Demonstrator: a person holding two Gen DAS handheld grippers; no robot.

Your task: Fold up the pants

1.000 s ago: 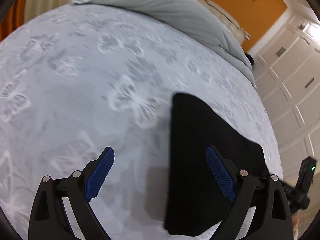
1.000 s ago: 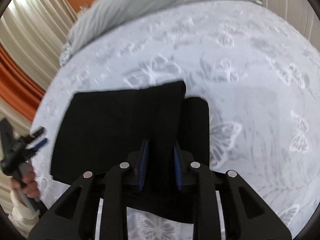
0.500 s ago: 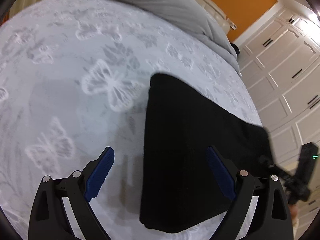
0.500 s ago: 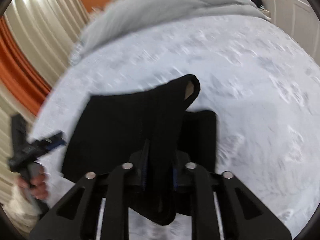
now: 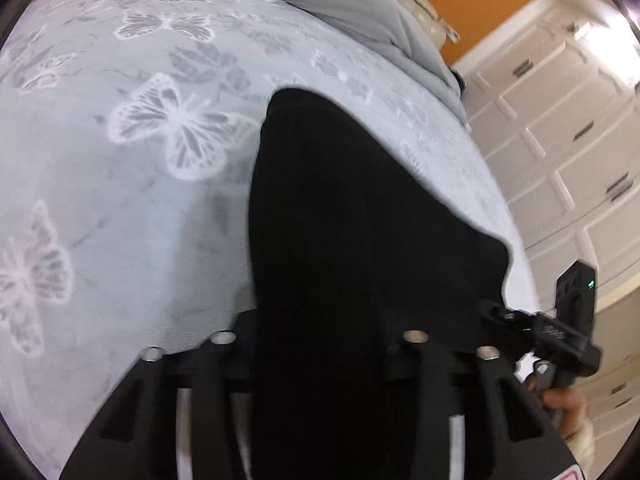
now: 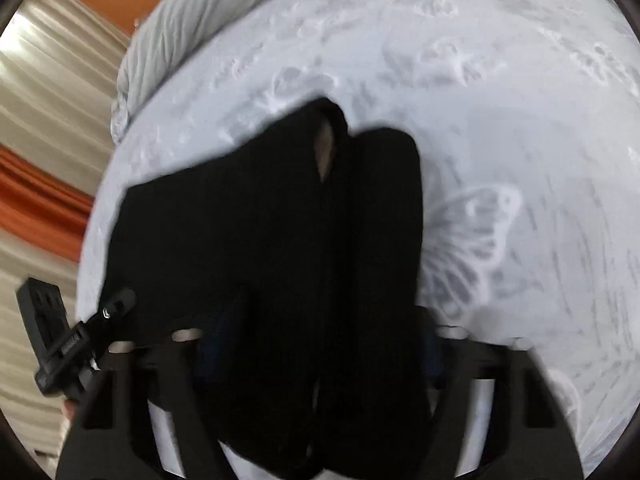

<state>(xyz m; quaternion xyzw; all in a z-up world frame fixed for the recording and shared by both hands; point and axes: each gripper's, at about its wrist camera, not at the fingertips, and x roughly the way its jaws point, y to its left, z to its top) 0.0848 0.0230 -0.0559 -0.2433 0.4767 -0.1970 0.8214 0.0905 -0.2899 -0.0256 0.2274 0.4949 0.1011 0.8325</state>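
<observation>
At nine o'clock in the left wrist view we see the bedspread (image 5: 120, 208) with its butterfly print. The black pants (image 5: 340, 220) lie at the centre, already folded into a compact rectangle, so we judge the task nearly finished; perhaps one fold or smoothing is left. The left gripper (image 5: 320, 344) seems clenched on the near edge of the pants. At three o'clock the right gripper (image 5: 568, 332) appears; in its own view the cloth drapes over its fingers, which stand apart, so we cannot tell its state. The blue pads are hidden, and this view is blurred.
</observation>
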